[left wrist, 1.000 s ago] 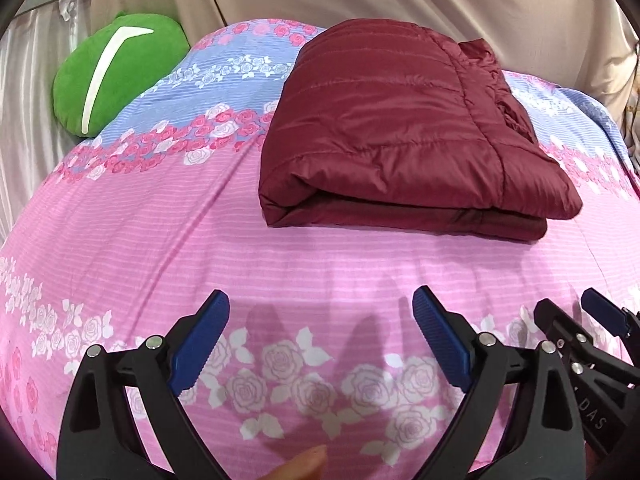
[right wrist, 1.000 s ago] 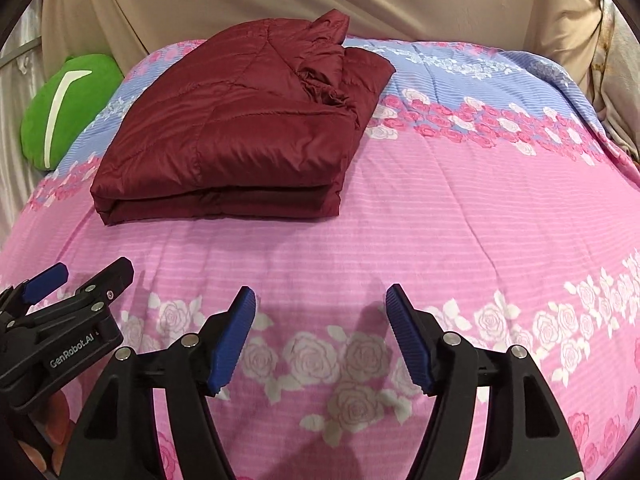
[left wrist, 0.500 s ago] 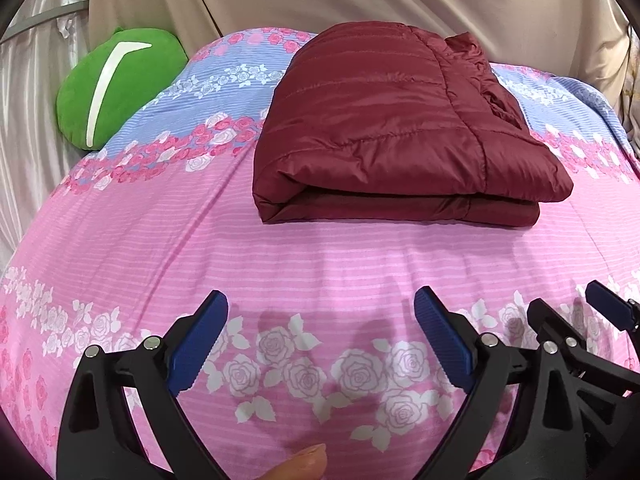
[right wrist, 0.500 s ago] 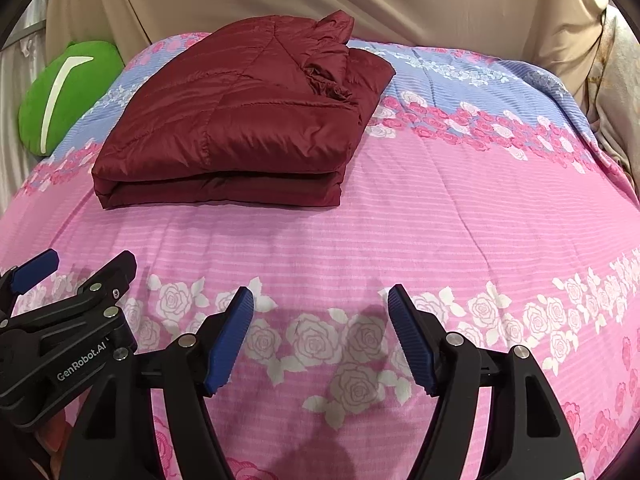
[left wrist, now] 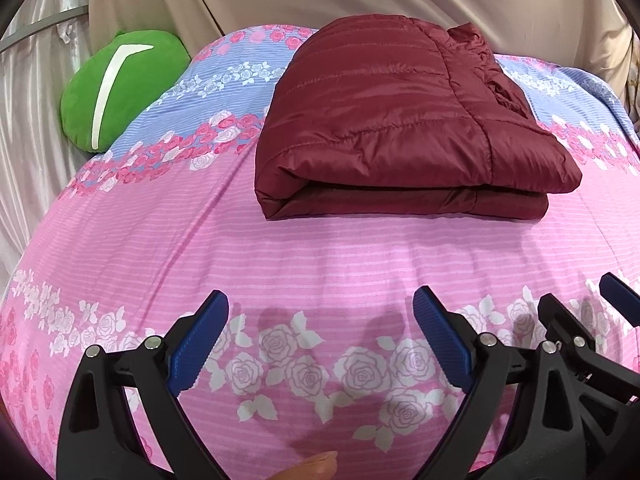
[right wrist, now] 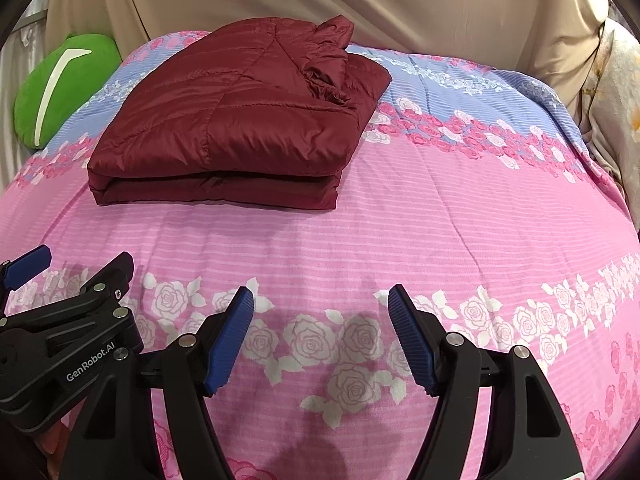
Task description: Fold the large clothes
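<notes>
A dark red quilted jacket [left wrist: 400, 120] lies folded into a thick rectangle on the bed, with its folded edge toward me; it also shows in the right wrist view as the jacket [right wrist: 240, 128]. My left gripper [left wrist: 320, 308] hovers open over the pink sheet, well short of the jacket, with nothing between its blue pads. My right gripper [right wrist: 320, 300] stands open the same way, beside the left one and just as far from the jacket. Each gripper shows at the edge of the other's view.
A pink and blue rose-patterned bedsheet [left wrist: 200, 220] covers the bed. A green cushion [left wrist: 116, 88] sits at the far left corner. Beige drapes [right wrist: 400, 0] hang behind the bed. A fingertip [left wrist: 316, 468] shows at the bottom edge.
Both views have tilted up slightly, so the jacket sits a little lower in frame. Grippers stay open and the jacket has not moved.
</notes>
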Action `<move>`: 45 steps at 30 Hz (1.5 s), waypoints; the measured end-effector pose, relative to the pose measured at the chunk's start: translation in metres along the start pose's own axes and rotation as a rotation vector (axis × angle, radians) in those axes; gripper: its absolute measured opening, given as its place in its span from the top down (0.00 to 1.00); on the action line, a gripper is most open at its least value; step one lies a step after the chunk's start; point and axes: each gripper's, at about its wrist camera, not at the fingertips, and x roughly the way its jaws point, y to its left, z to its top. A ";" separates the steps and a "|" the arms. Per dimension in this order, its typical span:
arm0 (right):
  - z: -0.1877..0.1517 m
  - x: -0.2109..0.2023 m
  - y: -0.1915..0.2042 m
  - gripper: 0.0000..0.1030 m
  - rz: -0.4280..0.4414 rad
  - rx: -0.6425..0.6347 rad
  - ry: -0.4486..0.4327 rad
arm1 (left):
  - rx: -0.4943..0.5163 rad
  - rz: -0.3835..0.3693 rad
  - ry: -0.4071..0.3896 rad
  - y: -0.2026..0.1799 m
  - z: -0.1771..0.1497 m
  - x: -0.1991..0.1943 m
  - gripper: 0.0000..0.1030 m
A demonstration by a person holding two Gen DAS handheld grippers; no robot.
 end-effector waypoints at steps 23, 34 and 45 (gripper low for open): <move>0.000 0.000 0.001 0.34 -0.004 0.001 0.006 | 0.006 0.004 0.004 -0.002 -0.001 0.001 0.15; -0.001 0.000 0.001 0.34 -0.002 0.002 0.009 | 0.005 -0.003 0.007 -0.002 0.000 0.002 0.17; -0.003 0.000 -0.002 0.34 -0.003 0.002 0.011 | 0.012 -0.002 0.004 -0.002 0.000 0.002 0.18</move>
